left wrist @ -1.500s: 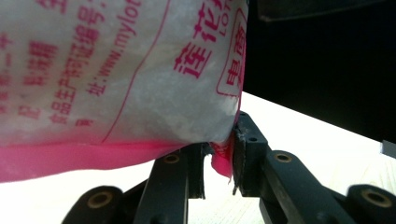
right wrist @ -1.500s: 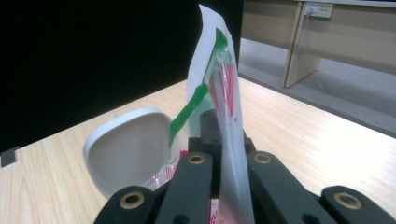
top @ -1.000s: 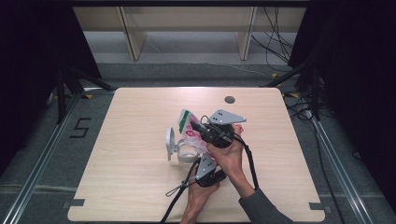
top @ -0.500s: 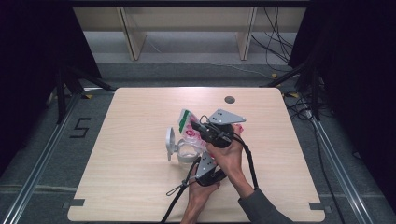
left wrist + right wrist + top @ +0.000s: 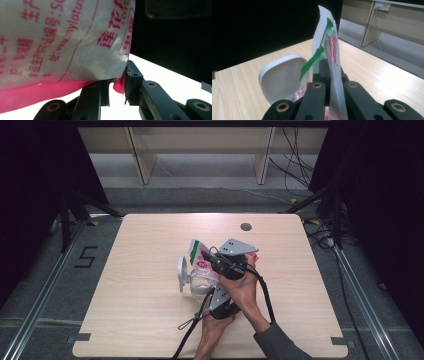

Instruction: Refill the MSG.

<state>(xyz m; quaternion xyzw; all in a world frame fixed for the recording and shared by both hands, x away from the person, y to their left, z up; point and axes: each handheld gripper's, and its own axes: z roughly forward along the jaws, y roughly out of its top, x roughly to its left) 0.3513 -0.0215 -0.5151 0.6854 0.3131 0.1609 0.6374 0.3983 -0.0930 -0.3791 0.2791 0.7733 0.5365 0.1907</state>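
On the table (image 5: pixel 150 320), the bag (image 5: pixel 197 254) stands just right of the lid (image 5: pixel 181 272), with the container (image 5: pixel 200 282) on its near side.

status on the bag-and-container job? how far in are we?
Done: the container's lid stands open, and the bag is up off the table beside the clear container. In hand: right gripper is shut on the bag's upper part near the green strip, left gripper pinches its pink bottom edge. Left: nothing visibly poured yet; whether the bag's top is open I can't tell.
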